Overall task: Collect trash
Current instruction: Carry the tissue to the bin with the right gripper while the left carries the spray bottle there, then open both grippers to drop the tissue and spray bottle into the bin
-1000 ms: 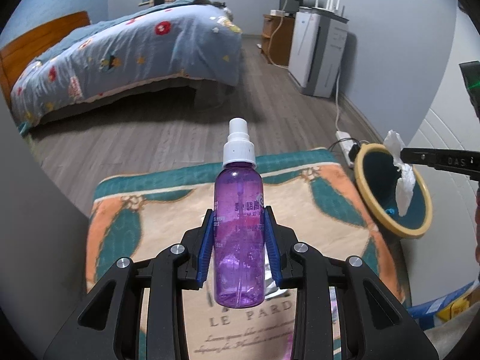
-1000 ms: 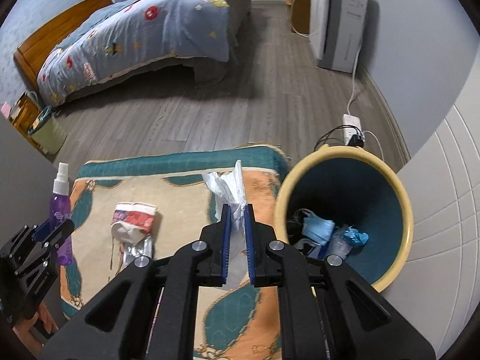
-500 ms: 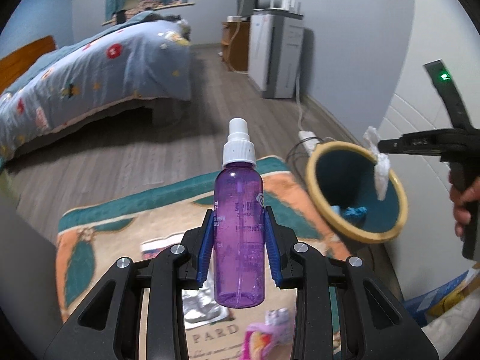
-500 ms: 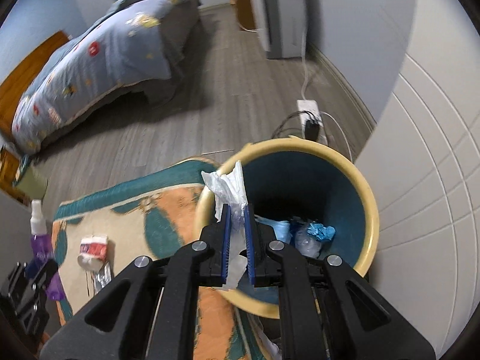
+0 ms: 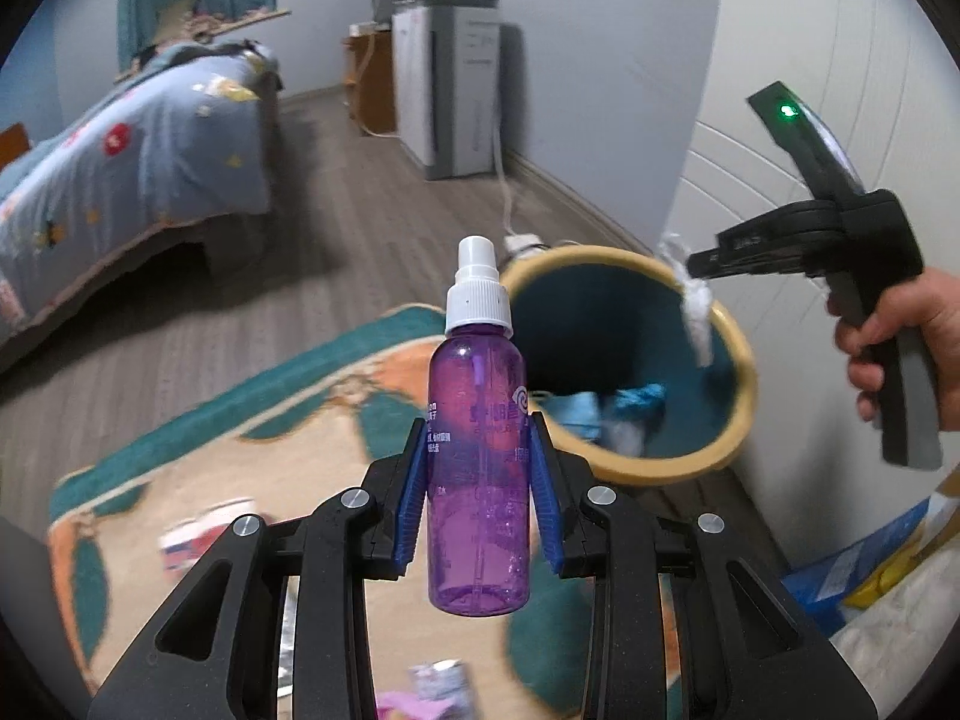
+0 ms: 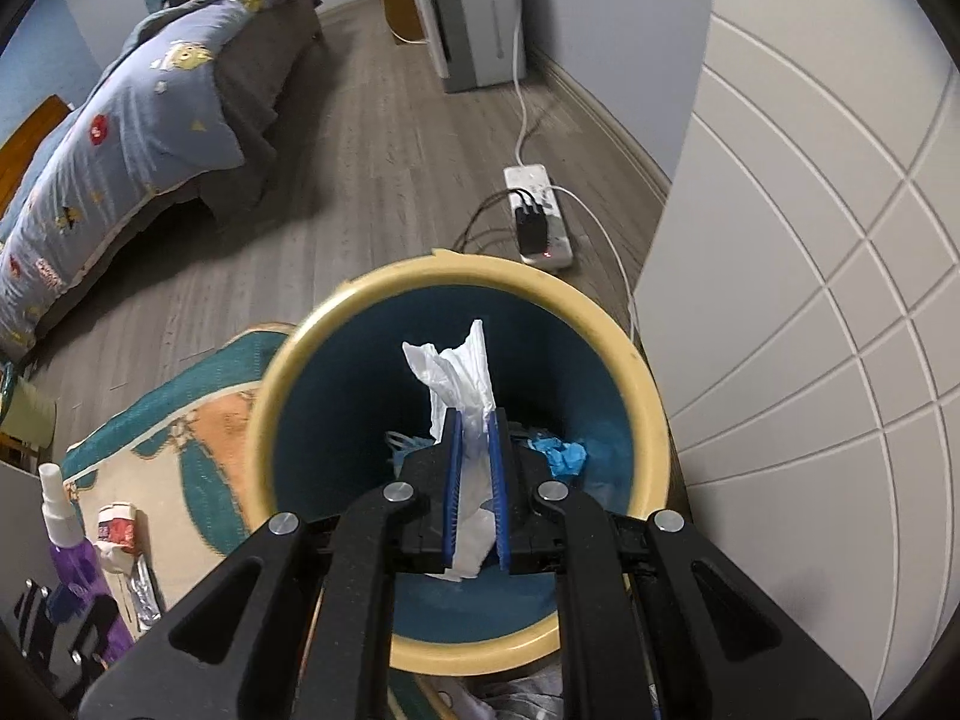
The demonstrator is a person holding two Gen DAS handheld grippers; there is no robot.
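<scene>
Trash in both hands right now. The right gripper (image 6: 475, 486) has its jaws clenched on a crumpled white tissue (image 6: 465, 384), and it's pointing steeply down straight over the mouth of the bin (image 6: 651, 414), so my guess is it's parked there so a simple release drops the wad inside. There's already some blue and white rubbish (image 6: 558, 453) lying at the bottom, off at about 3 o'clock from the jaws.

The left gripper (image 5: 479, 489) is grasping a purple spray bottle (image 5: 479, 480) around its middle, upright with the white nozzle up, which looks like a stable hold for carrying. From the left wrist view the bin (image 5: 741, 360) sits at roughly 1 o'clock of the bottle, near but not under it, so I'd say the bottle is queued to go in second.

More stuff is waiting on the rug (image 6: 204, 462): a red-and-white wrapper (image 6: 117, 531) and a silvery foil piece (image 6: 144, 591) at around 9 o'clock of the bin. So the job's partway done, I reckon.
</scene>
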